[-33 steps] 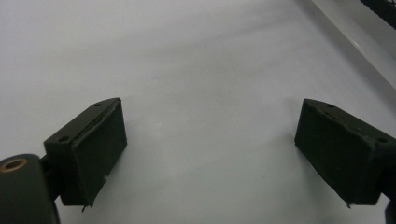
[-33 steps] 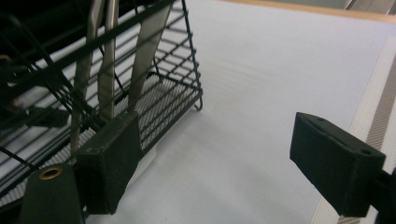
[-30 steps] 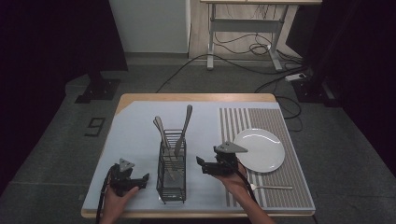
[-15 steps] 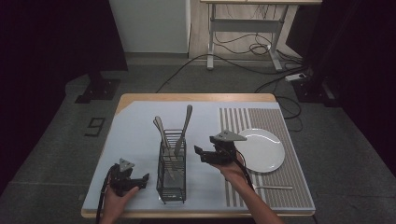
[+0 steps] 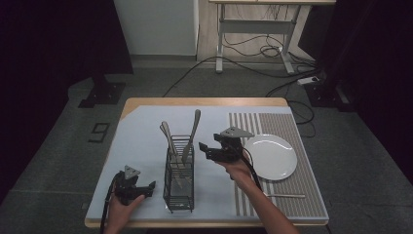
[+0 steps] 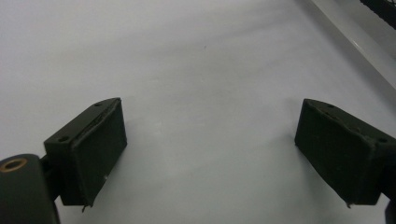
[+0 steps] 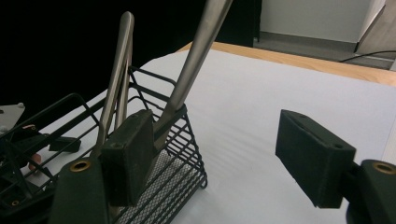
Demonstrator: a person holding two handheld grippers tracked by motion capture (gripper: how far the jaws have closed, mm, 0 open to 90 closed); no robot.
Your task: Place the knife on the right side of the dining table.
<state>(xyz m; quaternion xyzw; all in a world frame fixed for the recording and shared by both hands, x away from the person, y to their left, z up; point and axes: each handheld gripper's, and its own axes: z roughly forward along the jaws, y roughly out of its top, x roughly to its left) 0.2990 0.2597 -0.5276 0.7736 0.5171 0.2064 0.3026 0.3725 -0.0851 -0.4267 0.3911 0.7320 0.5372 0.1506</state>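
Observation:
A black wire cutlery caddy [image 5: 178, 181] stands on the pale mat [image 5: 146, 141] with steel cutlery handles [image 5: 193, 127] sticking up out of it. My right gripper [image 5: 208, 150] hovers just right of the caddy's top, level with the handles. Its jaws have just been closing a little but stand open, with nothing between them. In the right gripper view [image 7: 222, 154] the caddy [image 7: 177, 140] and the handles [image 7: 198, 51] sit behind the left jaw. My left gripper [image 5: 147, 188] rests low at the caddy's left, open over bare mat [image 6: 205, 154].
A white plate [image 5: 272, 157] lies on the striped mat [image 5: 302, 131] at the right. One more piece of cutlery [image 5: 286, 196] lies on that mat near the front edge. The table's wooden rim [image 5: 204, 102] shows at the back.
My right gripper has risen and moved away from the front edge, closer to the cutlery handles. The left gripper has stayed where it was.

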